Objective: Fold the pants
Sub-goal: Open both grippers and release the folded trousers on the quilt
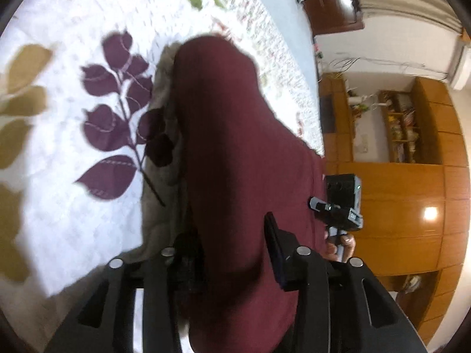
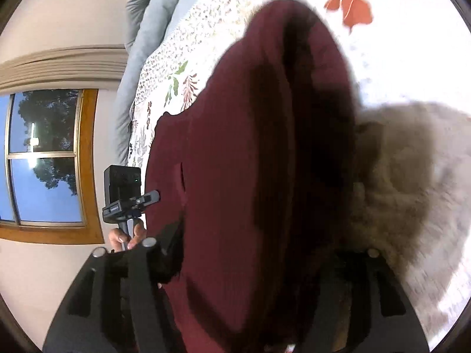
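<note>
While the maroon pants drape between the fingers of the left gripper, its jaws stand partly apart; whether the pads grip the cloth is hard to tell. The right gripper likewise straddles the fabric with its jaws fairly wide, grip unclear. The pants hang from both grippers down onto the leaf-print bedspread. If either side lets go early, the folded edge could slump and land crooked. A grey garment lies just beside, partly under the pants, and could get caught in the fold. A wooden cabinet stands beyond the bed.
</note>
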Tool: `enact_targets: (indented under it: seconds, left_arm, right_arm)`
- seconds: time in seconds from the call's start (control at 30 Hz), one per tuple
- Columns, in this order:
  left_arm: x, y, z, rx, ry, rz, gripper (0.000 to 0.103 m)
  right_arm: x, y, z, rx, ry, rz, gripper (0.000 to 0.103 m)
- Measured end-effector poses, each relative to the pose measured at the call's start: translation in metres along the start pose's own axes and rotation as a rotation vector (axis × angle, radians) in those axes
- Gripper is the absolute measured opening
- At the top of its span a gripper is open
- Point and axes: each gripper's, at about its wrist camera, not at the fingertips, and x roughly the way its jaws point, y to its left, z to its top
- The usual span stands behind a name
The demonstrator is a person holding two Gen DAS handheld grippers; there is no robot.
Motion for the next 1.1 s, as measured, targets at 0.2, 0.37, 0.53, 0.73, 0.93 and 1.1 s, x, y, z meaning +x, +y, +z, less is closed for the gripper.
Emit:
enact_targets:
  seconds: [0.2,0.37,0.53,0.73,0.93,1.1]
  left_arm:
    - [-0.057,-0.051,-0.003,0.189,-0.205,0.149,0.077]
    - [-0.031,-0.074,0.026,0.257,-0.281,0.196,0.089]
    - [0.010,-0.040,0.052,0.175,-0.210,0.180,0.080]
    - [-0.015,-0.036,0.040,0.154,-0.233,0.129,0.071]
    - [-0.054,-0.066,-0.040,0.268,-0.277,-0.016,0.081]
    - [-0.025,-0.030,-0.078,0.204,-0.215,-0.004,0.077]
  right_arm:
    - [-0.086,0.026,-0.014,-0.075,-0.288,-0.164,0.077]
    - [-0.055,0.088,-0.008,-0.187,-0.284,-0.039,0.077]
    - [-0.004,0.055,0.011,-0.070,-0.273,-0.035,0.044]
    - [-0.032,0.026,-0.012,-0.015,-0.308,0.052,0.038]
    - [-0.046,0.087,-0.087,-0.216,-0.299,0.190,0.052]
    - [-0.011,0.034,-0.101,-0.112,-0.227,0.117,0.003]
